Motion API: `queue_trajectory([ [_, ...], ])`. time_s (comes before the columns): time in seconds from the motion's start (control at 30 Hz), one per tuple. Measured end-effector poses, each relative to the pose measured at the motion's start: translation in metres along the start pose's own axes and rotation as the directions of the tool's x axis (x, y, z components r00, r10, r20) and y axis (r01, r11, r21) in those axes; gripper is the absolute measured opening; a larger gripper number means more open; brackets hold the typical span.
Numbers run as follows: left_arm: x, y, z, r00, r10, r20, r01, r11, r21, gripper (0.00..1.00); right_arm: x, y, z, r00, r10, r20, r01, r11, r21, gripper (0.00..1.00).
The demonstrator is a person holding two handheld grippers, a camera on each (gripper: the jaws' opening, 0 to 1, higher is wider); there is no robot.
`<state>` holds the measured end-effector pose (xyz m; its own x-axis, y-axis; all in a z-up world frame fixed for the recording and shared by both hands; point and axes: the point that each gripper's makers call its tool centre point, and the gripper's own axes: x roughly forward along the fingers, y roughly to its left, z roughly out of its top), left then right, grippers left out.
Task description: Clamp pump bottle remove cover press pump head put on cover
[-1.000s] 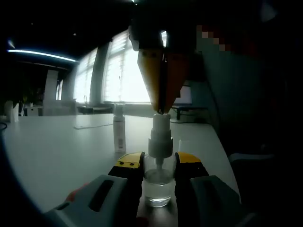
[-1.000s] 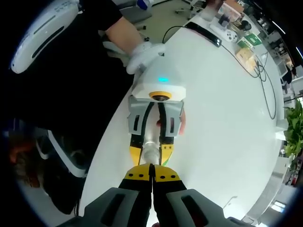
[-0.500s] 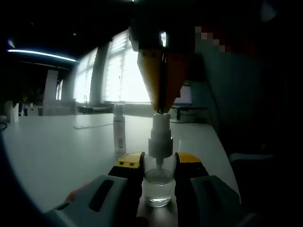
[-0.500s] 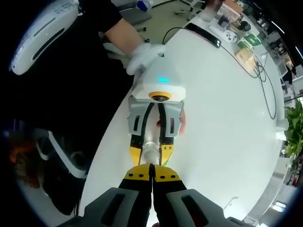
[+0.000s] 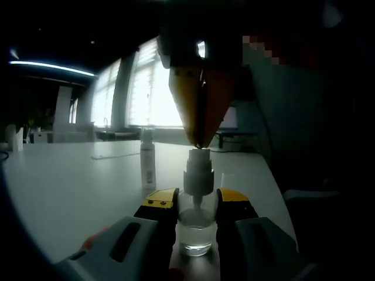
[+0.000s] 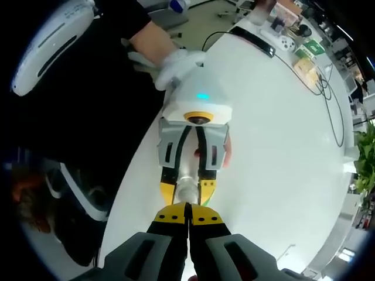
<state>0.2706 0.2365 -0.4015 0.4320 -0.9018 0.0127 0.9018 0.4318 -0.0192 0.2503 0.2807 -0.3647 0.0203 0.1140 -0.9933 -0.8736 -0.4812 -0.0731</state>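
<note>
The pump bottle point(image 5: 195, 225) is showing clear glass under a white pump head point(image 5: 198, 170). Both grippers' jaws are showing yellow tips on grey bodies. The tabletop point(image 6: 281, 146) is gleaming white.

The left gripper point(image 5: 197, 202) grips with its yellow-tipped jaws level and clamped together, steadied by a white-gloved hand point(image 6: 170, 63). The right gripper point(image 6: 187, 215) points straight down from above (jaws pressed together), directly over the left.
</note>
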Motion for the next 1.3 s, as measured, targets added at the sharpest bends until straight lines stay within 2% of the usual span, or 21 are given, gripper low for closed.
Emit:
queue_trajectory([
  [0.37, -0.0001, 0.0007, -0.0003, 1.0, 0.001, 0.001, -0.001, 1.0, 0.001, 0.16, -0.0058, -0.0016, -0.0002, 1.0, -0.016, 0.015, 0.016, 0.999, 0.029, 0.0],
  [1.3, -0.0005, -0.001, -0.0004, 1.0, 0.002, 0.0, -0.002, 1.0, 0.004, 0.16, -0.0045, -0.0009, 0.0001, 1.0, -0.008, 0.003, 0.007, 1.0, 0.024, 0.0],
])
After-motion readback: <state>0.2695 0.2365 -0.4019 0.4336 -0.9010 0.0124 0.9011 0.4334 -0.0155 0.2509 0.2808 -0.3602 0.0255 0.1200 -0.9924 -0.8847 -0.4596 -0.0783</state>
